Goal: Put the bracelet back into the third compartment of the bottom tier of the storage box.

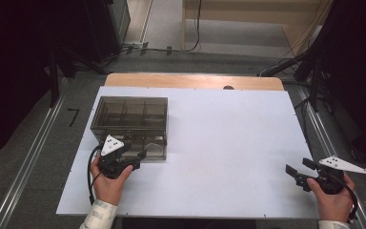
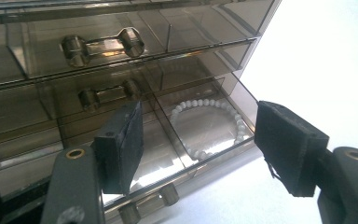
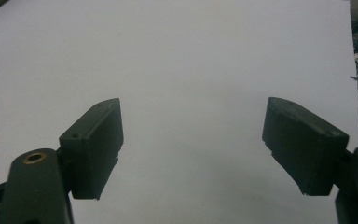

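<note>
Left claw (image 1: 140, 155) gapes at drawer box (image 1: 129, 114) front edge; right claw (image 1: 299, 171) over bare table (image 1: 228, 138).

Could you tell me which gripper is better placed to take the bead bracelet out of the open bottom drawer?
Left. The left gripper is open right at the pulled-out bottom drawer of the smoky organizer, with the bead bracelet lying in front of it. The right gripper is open over bare tabletop, far across.

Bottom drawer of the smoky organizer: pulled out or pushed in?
Pulled out: the bottom drawer juts past the drawers above, and its open top shows a white bead bracelet.
</note>
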`<state>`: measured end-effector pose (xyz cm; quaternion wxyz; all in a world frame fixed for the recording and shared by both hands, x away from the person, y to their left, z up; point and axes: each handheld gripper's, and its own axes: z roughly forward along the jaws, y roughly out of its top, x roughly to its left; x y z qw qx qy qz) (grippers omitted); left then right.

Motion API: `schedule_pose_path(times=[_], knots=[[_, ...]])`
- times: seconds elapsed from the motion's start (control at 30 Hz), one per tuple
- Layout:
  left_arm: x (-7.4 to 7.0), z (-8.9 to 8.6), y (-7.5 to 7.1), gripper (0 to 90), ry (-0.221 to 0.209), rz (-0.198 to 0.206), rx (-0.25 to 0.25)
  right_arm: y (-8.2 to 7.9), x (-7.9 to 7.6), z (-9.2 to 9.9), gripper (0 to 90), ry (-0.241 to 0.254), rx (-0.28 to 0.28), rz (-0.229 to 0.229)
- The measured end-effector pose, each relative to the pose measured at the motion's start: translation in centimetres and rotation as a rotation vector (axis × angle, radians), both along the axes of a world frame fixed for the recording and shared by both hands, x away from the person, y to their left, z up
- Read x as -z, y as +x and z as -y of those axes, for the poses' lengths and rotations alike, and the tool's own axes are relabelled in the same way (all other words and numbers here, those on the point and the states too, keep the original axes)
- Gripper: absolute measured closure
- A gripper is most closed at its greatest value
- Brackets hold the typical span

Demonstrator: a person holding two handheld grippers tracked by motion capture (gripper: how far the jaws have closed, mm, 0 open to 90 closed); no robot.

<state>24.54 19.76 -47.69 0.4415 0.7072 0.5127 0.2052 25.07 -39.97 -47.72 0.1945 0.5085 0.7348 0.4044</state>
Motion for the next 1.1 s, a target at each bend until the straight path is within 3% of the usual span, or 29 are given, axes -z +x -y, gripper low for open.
schedule_pose_path(times=[0.33, 0.8, 1.1], knots=[[-0.3, -1.0, -0.8, 31.3, -0.015, 0.025, 0.005, 0.0, 0.0, 0.0, 18.6, 0.001, -0.001, 0.001], [-0.1, -2.0, -1.6, 27.2, 0.023, 0.014, 0.012, 0.0, 0.0, 0.0, 18.6, 0.0, -0.003, 0.001], [-0.2, -3.4, -2.6, 26.1, 0.015, 0.026, -0.018, -0.1, 0.0, 0.0, 18.6, -0.005, 0.001, -0.001]])
